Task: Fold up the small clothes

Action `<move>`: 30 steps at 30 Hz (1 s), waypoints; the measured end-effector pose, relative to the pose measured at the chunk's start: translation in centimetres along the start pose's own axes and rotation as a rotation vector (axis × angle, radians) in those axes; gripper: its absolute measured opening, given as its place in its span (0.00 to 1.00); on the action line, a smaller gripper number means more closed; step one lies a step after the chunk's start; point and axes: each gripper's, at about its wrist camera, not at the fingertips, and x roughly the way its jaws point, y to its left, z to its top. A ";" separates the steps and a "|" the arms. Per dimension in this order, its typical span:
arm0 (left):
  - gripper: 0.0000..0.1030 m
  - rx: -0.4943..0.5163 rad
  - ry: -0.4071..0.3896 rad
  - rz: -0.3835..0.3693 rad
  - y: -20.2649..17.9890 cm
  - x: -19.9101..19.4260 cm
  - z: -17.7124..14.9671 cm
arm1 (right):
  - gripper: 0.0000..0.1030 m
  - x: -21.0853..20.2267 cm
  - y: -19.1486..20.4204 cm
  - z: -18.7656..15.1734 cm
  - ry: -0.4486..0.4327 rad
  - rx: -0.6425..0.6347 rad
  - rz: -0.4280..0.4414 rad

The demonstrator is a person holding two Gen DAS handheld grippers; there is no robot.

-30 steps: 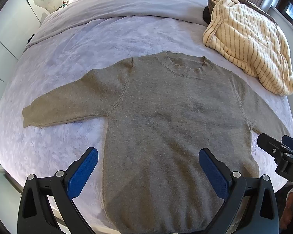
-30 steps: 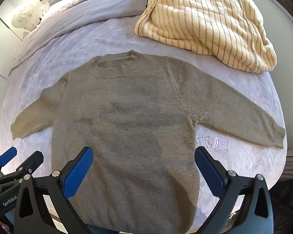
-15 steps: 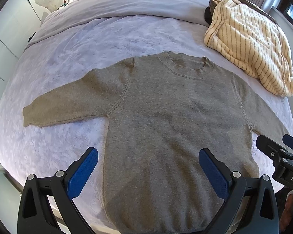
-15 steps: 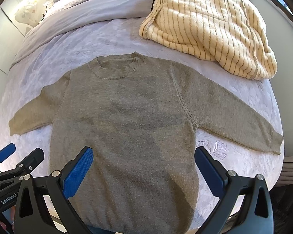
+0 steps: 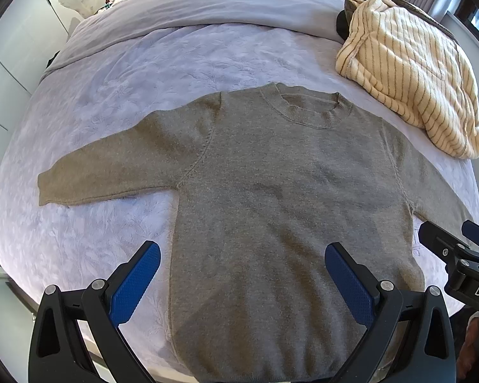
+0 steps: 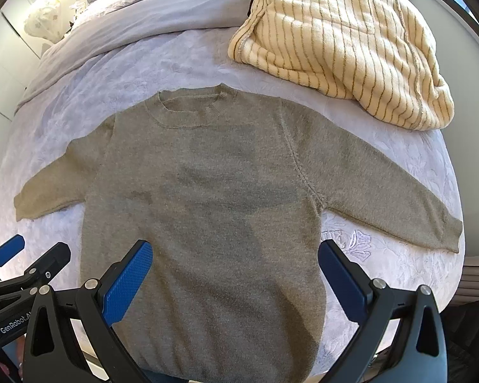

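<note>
Left claw point(image 5: 242, 274): jaws spread wide, nothing between them, hovering over the sweater's lower left side, clear of the knit.
Right claw point(image 6: 234, 269): jaws just as wide and empty, hanging over the lower right of the body; no contact that I can make out.
Sweater point(image 5: 290, 198): grey-brown knit, flat on the bed point(image 5: 137, 73), front up, collar point(image 5: 306, 110) away from the claws, hem nearest them.
Left sleeve point(image 5: 111, 169): stretched straight out to the side, cuff lying flat.
Right sleeve point(image 6: 383, 185): out the other way, angled slightly toward the hem.
Done so far: looks like only the spreading, with the body smooth and no fold in it anywhere.
Left to do: by my reckoning everything, meaning both sleeves in across the body, then hem up toward the collar.
Striped garment point(image 6: 341, 41): cream heap with tan stripes, bunched beyond the right shoulder, near it, not folded either; maybe next in line.
</note>
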 end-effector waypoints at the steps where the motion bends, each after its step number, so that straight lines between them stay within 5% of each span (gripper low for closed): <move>1: 1.00 0.000 0.001 0.000 0.0 0.0 0.0 | 1.00 0.0 0.0 0.0 -0.001 0.000 0.000; 30: 1.00 -0.011 0.009 -0.008 -0.2 -0.1 -0.4 | 1.00 -0.1 0.2 -0.4 -0.002 -0.011 -0.002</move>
